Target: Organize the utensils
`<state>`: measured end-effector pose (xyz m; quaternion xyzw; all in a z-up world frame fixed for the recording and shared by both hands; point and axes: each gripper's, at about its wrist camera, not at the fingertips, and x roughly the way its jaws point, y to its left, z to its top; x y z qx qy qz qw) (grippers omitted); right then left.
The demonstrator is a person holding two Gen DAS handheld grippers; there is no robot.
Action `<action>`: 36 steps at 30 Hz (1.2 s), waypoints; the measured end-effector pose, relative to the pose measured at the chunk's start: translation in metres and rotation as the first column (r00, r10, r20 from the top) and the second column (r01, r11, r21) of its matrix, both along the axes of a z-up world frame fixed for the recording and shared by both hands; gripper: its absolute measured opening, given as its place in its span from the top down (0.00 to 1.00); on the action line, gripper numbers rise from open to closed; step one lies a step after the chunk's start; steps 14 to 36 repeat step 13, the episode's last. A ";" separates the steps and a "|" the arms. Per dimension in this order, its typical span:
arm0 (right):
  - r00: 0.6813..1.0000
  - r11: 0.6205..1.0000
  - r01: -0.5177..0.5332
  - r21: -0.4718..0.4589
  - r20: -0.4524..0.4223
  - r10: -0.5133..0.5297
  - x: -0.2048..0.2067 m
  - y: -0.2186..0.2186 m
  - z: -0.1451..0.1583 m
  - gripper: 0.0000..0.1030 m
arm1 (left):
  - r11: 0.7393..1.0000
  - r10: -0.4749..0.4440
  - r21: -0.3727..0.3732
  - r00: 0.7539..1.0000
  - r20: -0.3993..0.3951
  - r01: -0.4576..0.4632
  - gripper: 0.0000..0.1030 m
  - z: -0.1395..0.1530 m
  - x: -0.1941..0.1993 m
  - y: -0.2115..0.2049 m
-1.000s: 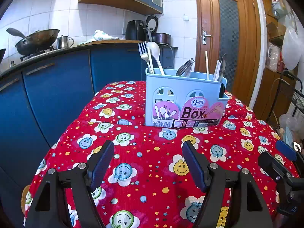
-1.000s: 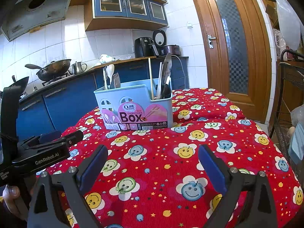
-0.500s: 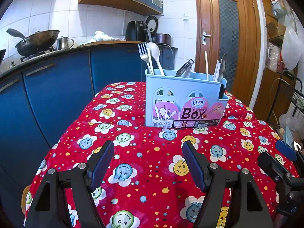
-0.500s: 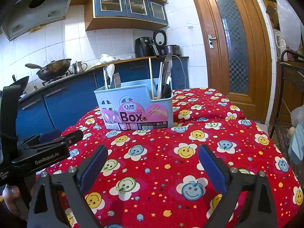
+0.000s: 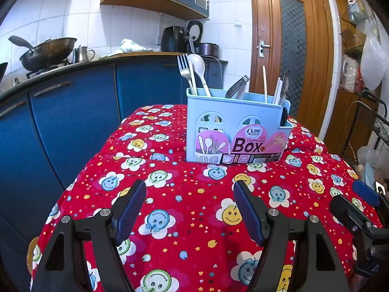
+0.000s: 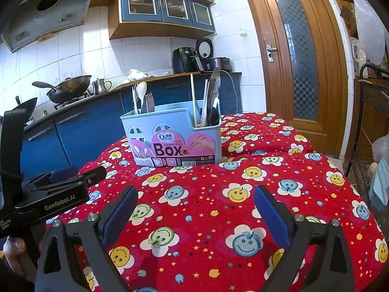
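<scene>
A light blue utensil box (image 5: 237, 131) labelled "Box" stands on the table with the red smiley cloth (image 5: 194, 209); it also shows in the right wrist view (image 6: 173, 138). Its left compartment holds a fork (image 5: 184, 71) and a white spoon (image 5: 198, 67). More forks (image 5: 237, 87) lean in the middle. Chopsticks (image 5: 265, 84) and a dark utensil stand at its right end. My left gripper (image 5: 189, 209) is open and empty, low over the cloth in front of the box. My right gripper (image 6: 195, 213) is open and empty, to the right of the left one.
Blue kitchen cabinets (image 5: 73, 112) with a wok (image 5: 48, 52) and appliances run behind and left of the table. A wooden door (image 5: 291, 48) is at the back right. A metal rack (image 5: 369, 121) with bags stands at the right.
</scene>
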<state>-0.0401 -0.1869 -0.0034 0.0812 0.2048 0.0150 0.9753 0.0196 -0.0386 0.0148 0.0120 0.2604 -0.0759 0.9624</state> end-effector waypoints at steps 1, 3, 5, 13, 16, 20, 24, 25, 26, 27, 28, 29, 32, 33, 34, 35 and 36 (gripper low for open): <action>1.000 1.000 0.000 0.000 0.000 0.000 0.000 0.000 0.000 0.05 | 1.000 0.000 0.001 1.000 0.000 0.000 0.27 0.000 0.000 0.000; 1.000 1.000 0.000 0.000 0.000 0.000 0.000 0.000 0.000 0.05 | 1.000 0.000 0.000 1.000 0.001 0.000 0.27 0.000 0.000 0.000; 1.000 1.000 0.000 0.000 0.000 0.000 0.000 0.000 0.000 0.05 | 1.000 -0.001 0.000 1.000 0.000 0.001 0.27 0.000 0.000 0.001; 1.000 1.000 0.000 0.001 -0.001 0.000 0.000 0.000 0.000 0.05 | 1.000 0.001 -0.005 1.000 -0.003 -0.001 0.27 0.000 -0.001 0.001; 1.000 1.000 0.000 0.001 -0.001 0.000 0.000 0.000 0.000 0.05 | 1.000 0.001 -0.005 1.000 -0.003 -0.001 0.27 0.000 -0.001 0.001; 1.000 1.000 0.000 0.001 -0.001 0.000 0.000 0.000 0.000 0.05 | 1.000 0.001 -0.005 1.000 -0.003 -0.001 0.27 0.000 -0.001 0.001; 1.000 1.000 0.000 0.001 -0.001 0.000 0.000 0.000 0.000 0.05 | 1.000 0.001 -0.005 1.000 -0.003 -0.001 0.27 0.000 -0.001 0.001; 1.000 1.000 0.000 0.001 -0.001 0.000 0.000 0.000 0.000 0.05 | 1.000 0.001 -0.005 1.000 -0.003 -0.001 0.27 0.000 -0.001 0.001; 1.000 1.000 0.000 0.001 -0.001 0.000 0.000 0.000 0.000 0.05 | 1.000 0.001 -0.005 1.000 -0.003 -0.001 0.27 0.000 -0.001 0.001; 1.000 1.000 0.000 0.001 -0.001 0.000 0.000 0.000 0.000 0.05 | 1.000 0.001 -0.005 1.000 -0.003 -0.001 0.27 0.000 -0.001 0.001; 1.000 1.000 0.000 0.001 -0.001 0.000 0.000 0.000 0.000 0.05 | 1.000 0.001 -0.005 1.000 -0.003 -0.001 0.27 0.000 -0.001 0.001; 1.000 1.000 0.000 0.001 -0.001 0.000 0.000 0.000 0.000 0.05 | 1.000 0.001 -0.005 1.000 -0.003 -0.001 0.27 0.000 -0.001 0.001; 1.000 1.000 0.000 0.001 -0.001 0.000 0.000 0.000 0.000 0.05 | 1.000 0.001 -0.005 1.000 -0.003 -0.001 0.27 0.000 -0.001 0.001; 1.000 1.000 0.000 0.001 -0.001 0.000 0.000 0.000 0.000 0.05 | 1.000 0.001 -0.005 1.000 -0.003 -0.001 0.27 0.000 -0.001 0.001; 1.000 1.000 0.000 0.001 -0.001 0.000 0.000 0.000 0.000 0.05 | 1.000 0.001 -0.005 1.000 -0.003 -0.001 0.27 0.000 -0.001 0.001; 1.000 1.000 0.000 0.001 -0.001 0.000 0.000 0.000 0.000 0.05 | 1.000 0.001 -0.005 1.000 -0.003 -0.001 0.27 0.000 -0.001 0.001; 1.000 1.000 0.000 0.001 -0.001 0.000 0.000 0.000 0.000 0.05 | 1.000 0.001 -0.005 1.000 -0.003 -0.001 0.27 0.000 -0.001 0.001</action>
